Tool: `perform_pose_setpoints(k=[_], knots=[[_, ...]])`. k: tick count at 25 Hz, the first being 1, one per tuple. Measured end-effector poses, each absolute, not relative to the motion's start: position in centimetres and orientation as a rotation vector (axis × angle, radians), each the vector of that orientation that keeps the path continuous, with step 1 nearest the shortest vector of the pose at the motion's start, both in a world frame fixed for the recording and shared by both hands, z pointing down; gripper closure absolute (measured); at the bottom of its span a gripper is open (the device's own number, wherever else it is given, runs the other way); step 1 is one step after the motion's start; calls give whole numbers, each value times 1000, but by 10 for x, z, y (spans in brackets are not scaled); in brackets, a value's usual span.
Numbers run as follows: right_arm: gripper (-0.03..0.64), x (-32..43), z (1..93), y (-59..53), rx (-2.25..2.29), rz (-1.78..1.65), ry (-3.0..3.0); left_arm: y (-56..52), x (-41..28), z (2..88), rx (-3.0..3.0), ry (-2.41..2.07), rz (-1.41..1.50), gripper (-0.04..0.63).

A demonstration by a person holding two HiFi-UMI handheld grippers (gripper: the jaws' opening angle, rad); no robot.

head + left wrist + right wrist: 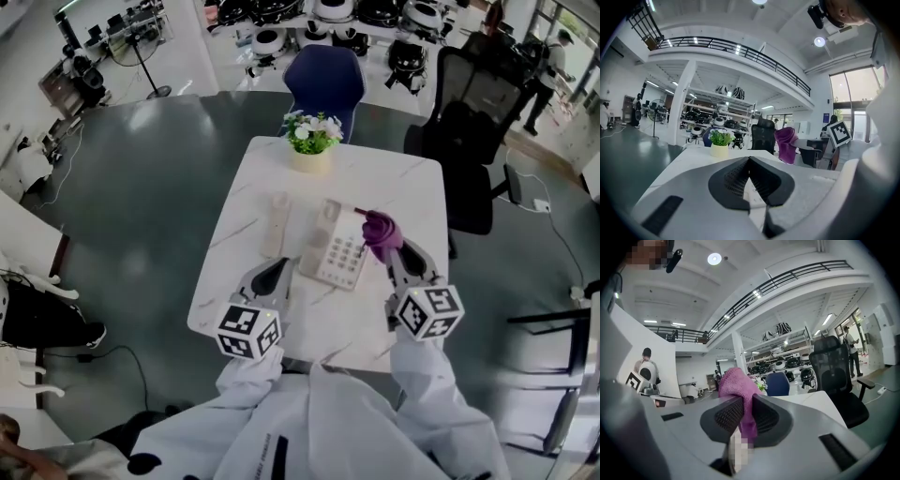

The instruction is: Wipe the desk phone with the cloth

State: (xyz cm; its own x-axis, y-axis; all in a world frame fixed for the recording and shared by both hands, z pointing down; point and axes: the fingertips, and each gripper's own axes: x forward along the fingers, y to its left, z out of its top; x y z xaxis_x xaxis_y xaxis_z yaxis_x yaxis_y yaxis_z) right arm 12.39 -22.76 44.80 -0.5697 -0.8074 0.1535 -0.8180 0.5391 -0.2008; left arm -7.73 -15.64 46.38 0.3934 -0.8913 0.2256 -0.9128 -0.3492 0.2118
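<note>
Nearest me, my L hand-held gripper [750,160] has its jaws together at the tips w/ nothing between them. It sits low over the near-left part of the white table [412,183]. My R hand-held gripper [743,404] has its jaws closed on a purple cloth [735,380], which bunches above the pads, w/ a short tail below. Just past both is the desk phone [336,251], pale, mid-table, keypad up. The cloth hangs at the phone's R edge; I can't tell if it touches. What looks like the handset [275,225] lies off the base, just to its L. Farther back, a small potted plant [312,139] stands at the far edge. Beyond the table are a blue chair [325,80] and a black office chair [478,103]. My read on handling: the cloth is soft, light and limp, so the bunched wad is the wiping face and the pinch near its middle seems sound. The phone is prob. light, stiff plastic that could skid on the smooth top. I'd steady it w/ the L jaws on the near-L edge of the base, clear of the keys.
</note>
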Motion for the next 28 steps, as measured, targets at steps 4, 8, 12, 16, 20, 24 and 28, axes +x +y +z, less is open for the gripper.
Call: perform_pose_setpoints(k=[4, 8, 12, 16, 20, 24, 28], knots=[[580, 121, 459, -249, 1462, 386, -2653, -179, -79, 481, 2320, -1522, 115, 597], [580, 125, 471, -272, 1514, 365, -2582, -196, -78, 501, 2280, -1466, 133, 597], [580, 129, 482, -292, 1555, 342, -2518, -206, -75, 516, 2256, -1431, 141, 597], [580, 126, 491, -311, 1561, 296, -2470, -211, -75, 528, 2227, -1408, 149, 597], [580, 118, 506, -329, 1528, 232, -2427, -215, -78, 539, 2204, -1401, 152, 597], [580, 106, 523, -339, 1466, 224, -2394, -216, -81, 544, 2188, -1397, 156, 597], [580, 94, 544, -343, 1393, 247, -2368, -217, -81, 549, 2177, -1393, 157, 597]])
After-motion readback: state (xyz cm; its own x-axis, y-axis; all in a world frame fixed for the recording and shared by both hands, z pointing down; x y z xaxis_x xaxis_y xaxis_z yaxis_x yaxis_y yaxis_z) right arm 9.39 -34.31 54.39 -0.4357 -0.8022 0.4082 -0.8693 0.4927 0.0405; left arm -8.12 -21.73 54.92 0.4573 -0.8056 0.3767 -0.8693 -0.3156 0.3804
